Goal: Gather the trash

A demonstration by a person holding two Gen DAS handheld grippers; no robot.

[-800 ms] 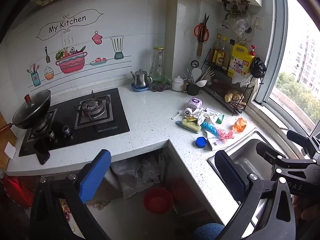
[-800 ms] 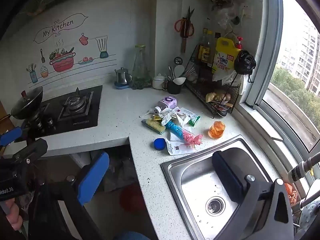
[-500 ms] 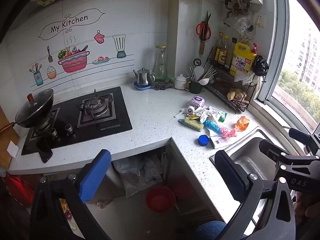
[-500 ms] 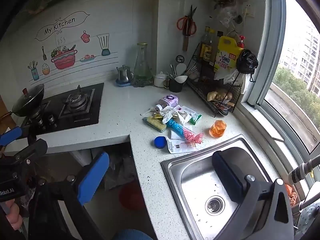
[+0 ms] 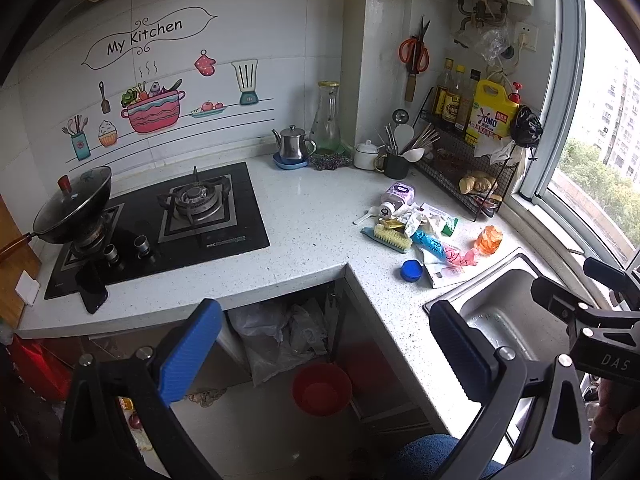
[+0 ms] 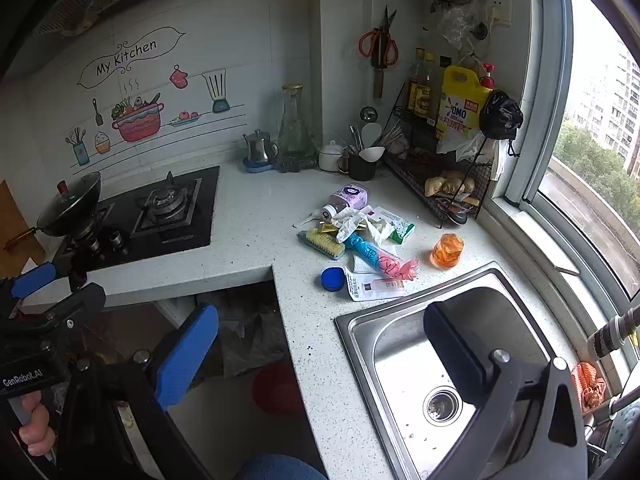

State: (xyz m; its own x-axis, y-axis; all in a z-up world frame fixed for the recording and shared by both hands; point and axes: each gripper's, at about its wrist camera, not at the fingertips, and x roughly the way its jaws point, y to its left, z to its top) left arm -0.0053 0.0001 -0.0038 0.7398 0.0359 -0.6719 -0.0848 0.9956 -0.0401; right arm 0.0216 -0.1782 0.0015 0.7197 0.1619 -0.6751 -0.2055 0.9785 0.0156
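Observation:
A heap of trash lies on the white speckled counter (image 5: 320,220) between the hob and the sink: a purple-labelled bottle (image 5: 394,196) (image 6: 348,199), crumpled white wrappers (image 6: 360,222), a blue-and-pink packet (image 5: 444,249) (image 6: 378,258), a blue lid (image 5: 412,270) (image 6: 333,279), a white paper (image 6: 376,288) and an orange crumpled cup (image 5: 489,240) (image 6: 447,251). My left gripper (image 5: 324,344) hangs open over the floor gap, short of the counter. The right gripper (image 6: 320,344) is open too, above the counter edge by the sink, with nothing between its fingers.
A scrubbing brush (image 6: 322,243) lies in the heap. The steel sink (image 6: 440,360) is at the right, the black gas hob (image 5: 160,232) with a wok (image 5: 72,208) at the left. A red bin (image 5: 322,389) and a plastic bag (image 5: 280,340) sit under the counter. A wire rack (image 6: 440,168) stands by the window.
Both views have drifted slightly; the counter and the trash sit a little further right and lower in the left view. Both grippers stay wide open and hold nothing.

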